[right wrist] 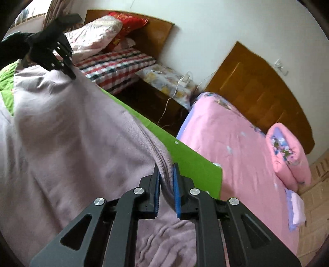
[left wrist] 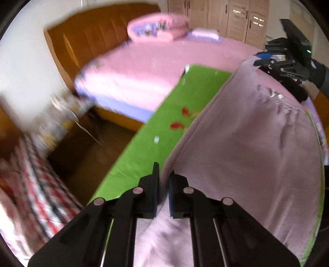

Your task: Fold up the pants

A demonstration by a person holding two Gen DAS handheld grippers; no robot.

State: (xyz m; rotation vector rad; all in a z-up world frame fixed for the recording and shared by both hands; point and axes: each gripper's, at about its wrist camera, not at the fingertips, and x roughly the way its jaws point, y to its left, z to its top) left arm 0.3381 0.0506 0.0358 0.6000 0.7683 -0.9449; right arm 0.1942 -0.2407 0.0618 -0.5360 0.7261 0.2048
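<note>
The pants [left wrist: 257, 147] are pale lilac fabric, lifted and stretched between my two grippers above a green table cover [left wrist: 164, 131]. My left gripper [left wrist: 164, 176] is shut on one edge of the pants. My right gripper [right wrist: 166, 170] is shut on the opposite edge, with folds of the pants [right wrist: 72, 133] bunched between its blue pads [right wrist: 176, 184]. Each gripper shows in the other's view: the right one at the far upper right [left wrist: 265, 61], the left one at the upper left [right wrist: 70, 71]. The gathered waistband [left wrist: 275, 98] lies near the right gripper.
A pink bed [left wrist: 144, 67] with a rolled pink quilt [right wrist: 287, 158] stands beyond the green cover [right wrist: 191, 160]. A second bed with a checked blanket [right wrist: 117, 63] is beside it. A dark nightstand with cables [right wrist: 164, 98] sits between them. Wooden wardrobes [left wrist: 236, 18] stand behind.
</note>
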